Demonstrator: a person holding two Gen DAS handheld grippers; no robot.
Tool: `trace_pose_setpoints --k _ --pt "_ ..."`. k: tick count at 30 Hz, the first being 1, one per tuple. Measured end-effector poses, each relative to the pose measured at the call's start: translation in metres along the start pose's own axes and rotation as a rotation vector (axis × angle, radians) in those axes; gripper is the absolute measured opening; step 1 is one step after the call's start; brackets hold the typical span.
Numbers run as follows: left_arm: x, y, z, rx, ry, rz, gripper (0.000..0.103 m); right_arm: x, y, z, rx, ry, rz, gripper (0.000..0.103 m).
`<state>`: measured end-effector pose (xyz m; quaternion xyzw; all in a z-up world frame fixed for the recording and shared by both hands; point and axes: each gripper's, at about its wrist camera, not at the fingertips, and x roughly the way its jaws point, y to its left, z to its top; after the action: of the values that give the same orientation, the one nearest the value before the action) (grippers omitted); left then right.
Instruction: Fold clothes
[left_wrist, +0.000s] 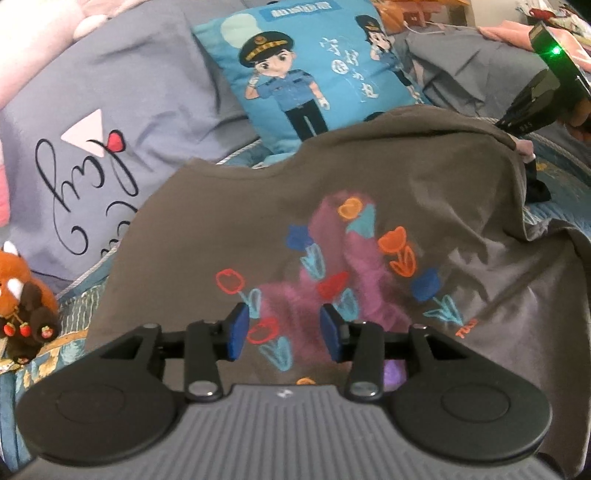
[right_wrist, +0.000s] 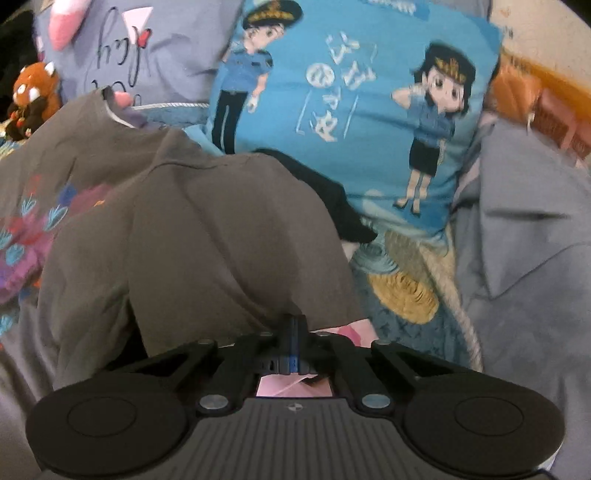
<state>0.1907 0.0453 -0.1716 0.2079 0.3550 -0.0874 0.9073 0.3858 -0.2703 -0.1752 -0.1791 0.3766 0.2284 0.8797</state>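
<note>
A brown T-shirt (left_wrist: 229, 229) with a printed bunch of tulips lies spread on the bed. My left gripper (left_wrist: 283, 334) is open, its blue pads just above the print and holding nothing. In the right wrist view my right gripper (right_wrist: 293, 332) is shut on the edge of the same brown T-shirt (right_wrist: 207, 236) and lifts that side into a fold. The right gripper also shows in the left wrist view (left_wrist: 528, 147) at the shirt's far right corner, black with a green light.
A blue cartoon police pillow (left_wrist: 310, 70) (right_wrist: 354, 110) and a grey pillow with script (left_wrist: 103, 110) lean behind the shirt. A plush red panda (left_wrist: 22, 302) sits at the left. Grey bedding (right_wrist: 524, 236) lies to the right, a patterned blue bedspread (right_wrist: 402, 295) beneath.
</note>
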Motion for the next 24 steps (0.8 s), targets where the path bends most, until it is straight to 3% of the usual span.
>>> trace_pose_setpoints --k 4,9,12,16,17,19,20,24 --pt "0.002 -0.008 0.005 0.004 -0.002 -0.007 0.049 -0.02 -0.01 0.0 0.02 -0.039 -0.018 0.0" --pt "-0.001 -0.015 0.011 -0.001 -0.014 -0.02 0.049 -0.034 -0.03 0.0 0.031 -0.018 -0.061 0.0" --pt "-0.004 -0.019 0.011 0.008 -0.016 -0.026 0.051 -0.036 -0.02 -0.016 -0.137 -0.004 -0.121 0.003" --pt "-0.005 -0.023 0.009 0.024 -0.01 -0.026 0.053 -0.042 0.004 -0.035 -0.3 -0.021 -0.086 0.005" --pt "-0.004 -0.024 0.009 0.024 -0.006 -0.027 0.053 -0.044 0.01 -0.039 -0.328 -0.038 -0.078 0.006" --pt "-0.003 -0.025 0.01 0.024 -0.001 -0.03 0.053 -0.045 0.019 -0.041 -0.366 -0.069 -0.074 0.029" --pt "-0.003 -0.026 0.01 0.024 0.0 -0.032 0.054 -0.044 0.023 -0.042 -0.387 -0.078 -0.08 0.034" --pt "-0.007 -0.032 0.011 0.034 -0.008 -0.043 0.061 -0.038 0.033 -0.043 -0.467 -0.094 -0.108 0.033"
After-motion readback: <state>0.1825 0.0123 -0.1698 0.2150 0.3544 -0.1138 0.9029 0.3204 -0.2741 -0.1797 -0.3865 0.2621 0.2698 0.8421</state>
